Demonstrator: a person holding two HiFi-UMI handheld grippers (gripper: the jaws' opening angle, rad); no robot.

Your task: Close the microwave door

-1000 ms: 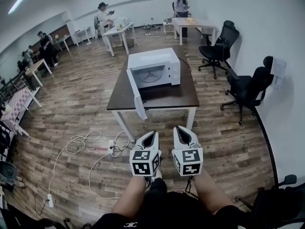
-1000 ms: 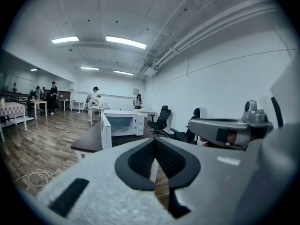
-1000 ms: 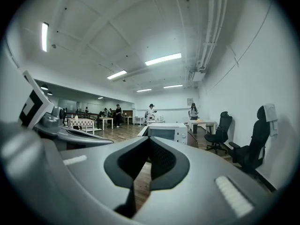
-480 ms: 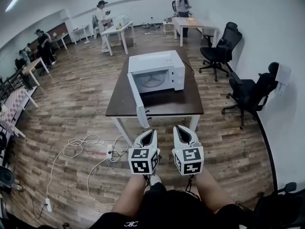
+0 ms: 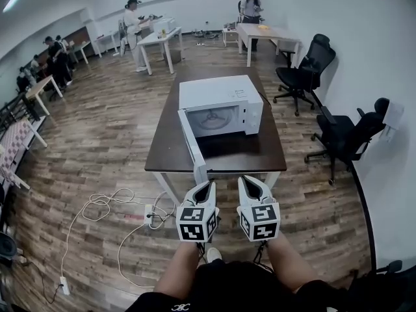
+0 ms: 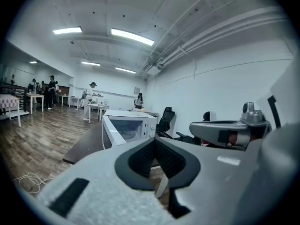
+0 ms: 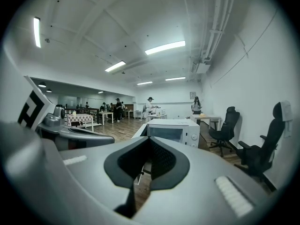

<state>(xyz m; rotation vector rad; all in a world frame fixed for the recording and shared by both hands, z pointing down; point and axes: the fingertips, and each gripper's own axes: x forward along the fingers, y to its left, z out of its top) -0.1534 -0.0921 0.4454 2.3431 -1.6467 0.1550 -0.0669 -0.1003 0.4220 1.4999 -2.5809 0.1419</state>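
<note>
A white microwave [image 5: 222, 105] stands on a dark brown table [image 5: 224, 156], also seen ahead in the left gripper view [image 6: 133, 125] and the right gripper view [image 7: 174, 128]. Its door [image 5: 193, 148] hangs wide open, swung out toward me at the table's front left edge; the left gripper view shows the door [image 6: 108, 135] edge-on. My left gripper [image 5: 208, 183] and right gripper [image 5: 245, 180] are side by side just short of the table's near edge, both shut and empty, touching nothing. The jaw tips meet in the left gripper [image 6: 153, 140] and right gripper [image 7: 149, 138] views.
Two black office chairs [image 5: 304, 65] [image 5: 350, 132] stand right of the table by the wall. White cables and a power strip [image 5: 150, 214] lie on the wood floor at my left. Other tables [image 5: 268, 34] and several people [image 5: 132, 19] are at the far end.
I have walked forward: the table and open microwave are nearer and lower in the head view. Both grippers stay shut, side by side, now close to the table's front edge.
</note>
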